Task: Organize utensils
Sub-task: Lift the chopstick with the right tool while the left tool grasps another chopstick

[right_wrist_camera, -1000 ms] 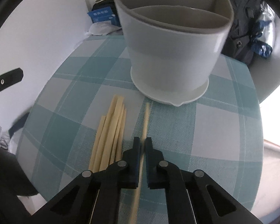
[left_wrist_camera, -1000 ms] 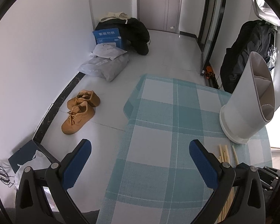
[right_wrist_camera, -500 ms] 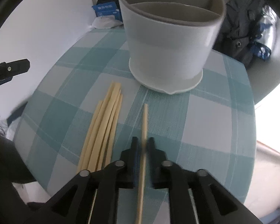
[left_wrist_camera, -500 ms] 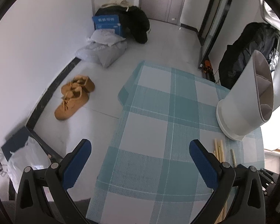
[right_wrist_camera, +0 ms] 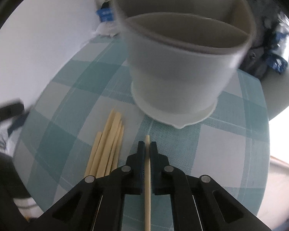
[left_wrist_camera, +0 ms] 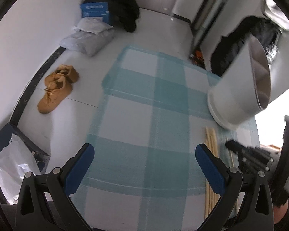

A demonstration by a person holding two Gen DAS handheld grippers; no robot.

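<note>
Nearest the lens in the right wrist view: right tool (right_wrist_camera: pixel 147 149) clamped narrow on a single chopstick (right_wrist_camera: pixel 147 177), tip poking just past the black fingers (right_wrist_camera: pixel 140 154), above the checked cloth. Just to its left, loose chopsticks (right_wrist_camera: pixel 107 144) lying bunched on the counter (right_wrist_camera: pixel 231 134), tips pointing toward the holder. Beyond them, white utensil holder (right_wrist_camera: pixel 175 80) standing upright on its flared base, inner dividers visible at the rim, blurred.

In the left wrist view: left tool (left_wrist_camera: pixel 144 160) spread wide, blue pads (left_wrist_camera: pixel 79 169) well apart, gripping nothing, hovering over the near part of the teal plaid counter (left_wrist_camera: pixel 140 115). Chopstick bundle (left_wrist_camera: pixel 212 154) beside the right-hand pad, the right tool (left_wrist_camera: pixel 248 154) dark and blurred next to it, the holder (left_wrist_camera: pixel 239 88) past both at the counter's far right. Farther off, on the floor: tan shoes (left_wrist_camera: pixel 55 88), grey bags (left_wrist_camera: pixel 88 40), a blue box (left_wrist_camera: pixel 96 11).
</note>
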